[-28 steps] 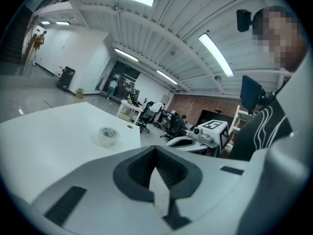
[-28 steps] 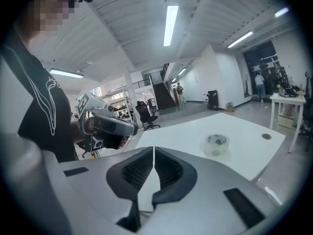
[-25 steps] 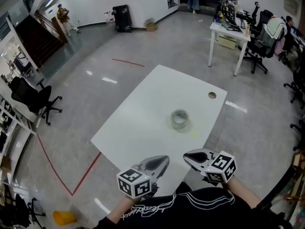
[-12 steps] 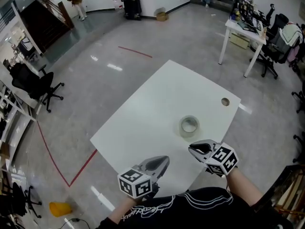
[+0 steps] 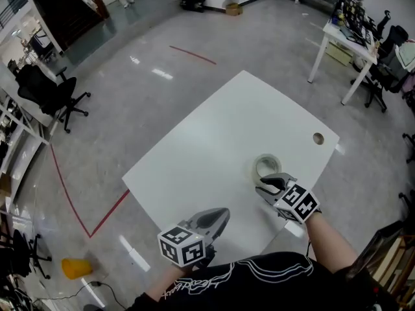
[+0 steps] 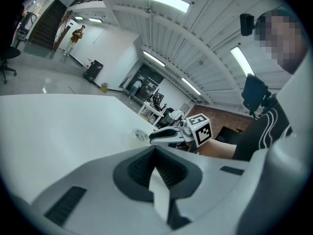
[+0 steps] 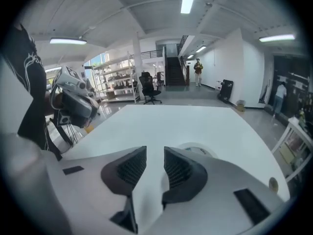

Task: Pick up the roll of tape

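Note:
A roll of clear tape lies flat on the white table, near its right side. My right gripper hovers just short of the roll, pointing down at it. Its jaws are opening and nothing is between them. In the right gripper view the tape peeks out from behind the right jaw. My left gripper hangs over the table's near edge with its jaws shut and empty. From there the tape shows beside the right gripper.
A round cable hole sits in the table right of the tape. A white desk with office chairs stands far right, and black chairs stand at the left. Red lines and a yellow object mark the floor.
Both grippers have moved forward and down over the table. The right one has come from the near edge up to the tape, and its jaws have parted.

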